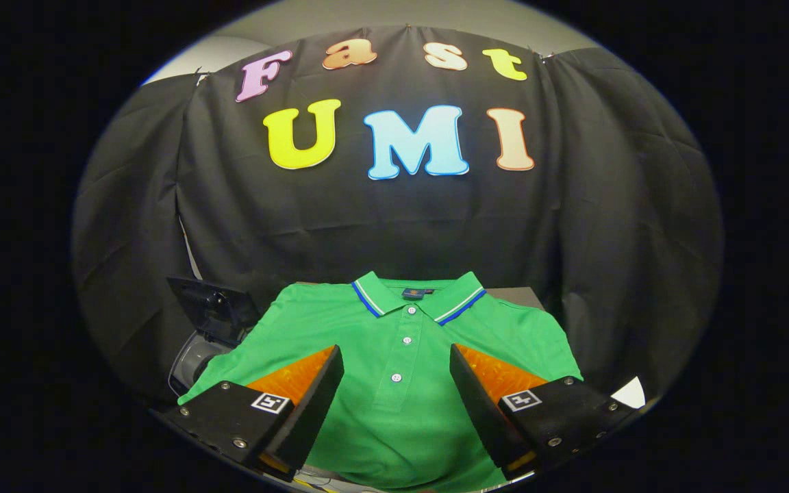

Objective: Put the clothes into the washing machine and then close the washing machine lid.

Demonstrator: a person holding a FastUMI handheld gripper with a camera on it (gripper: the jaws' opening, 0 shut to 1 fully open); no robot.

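Your gripper is closest to you, and its 2 fingers are spread wide apart. They are not pinching anything. One finger sits at about 7 o'clock and the other at about 5 o'clock, and each one has a small square marker on top.

Between the fingers, and running on past them toward 12 o'clock, you can see the green polo shirt. It lies flat and face up, with its front spread out. Its collar is at the far end and has white and blue stripes along the edge. 3 white buttons go down the middle of the shirt, right in the gap between your fingers. You cannot tell if the fingers touch the cloth.

At about 9 o'clock from the shirt, just beside its sleeve, is the washing machine. Its dark lid is tipped up and open. The shirt's sleeve covers part of the grey rim.

Behind it all hangs the black cloth wall.
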